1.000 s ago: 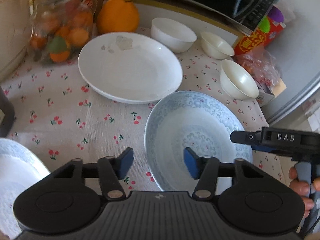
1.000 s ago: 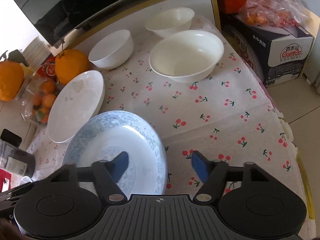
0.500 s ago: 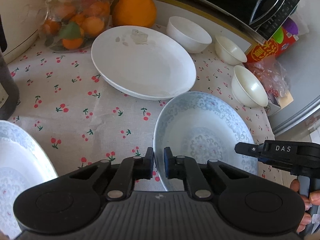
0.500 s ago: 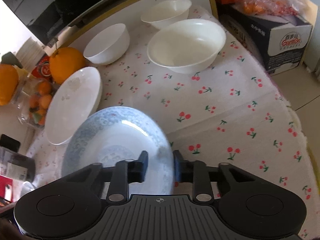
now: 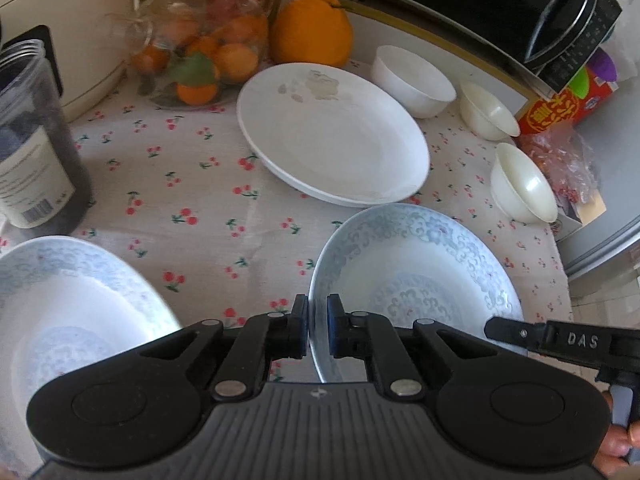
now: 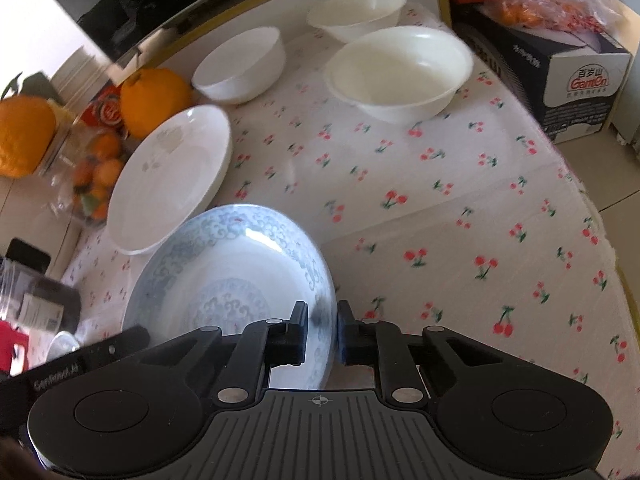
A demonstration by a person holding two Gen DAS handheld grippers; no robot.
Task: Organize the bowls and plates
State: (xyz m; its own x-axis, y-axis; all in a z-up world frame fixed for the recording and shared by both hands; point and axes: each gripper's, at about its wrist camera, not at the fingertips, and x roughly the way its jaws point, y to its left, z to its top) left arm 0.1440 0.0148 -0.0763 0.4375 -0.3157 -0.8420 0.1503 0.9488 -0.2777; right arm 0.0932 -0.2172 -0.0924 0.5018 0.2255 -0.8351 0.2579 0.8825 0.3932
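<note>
The blue-patterned plate (image 5: 420, 276) lies on the cherry-print surface (image 5: 192, 184), gripped at opposite rims: the left claw (image 5: 318, 330) is clamped tight on its left edge, while the right claw (image 6: 323, 334) is closing over its right edge, rim between the pads. Behind sit a white plate (image 5: 332, 136) and three white bowls (image 6: 400, 68). A second blue plate (image 5: 60, 304) is cut off at the frame's left.

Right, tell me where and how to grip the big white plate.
Take the white plate by its thin raised rim, one pad above and one below. Come from the near side, where bare cloth fronts the rim. The far side is crowded by the orange, jar and white bowl.
</note>
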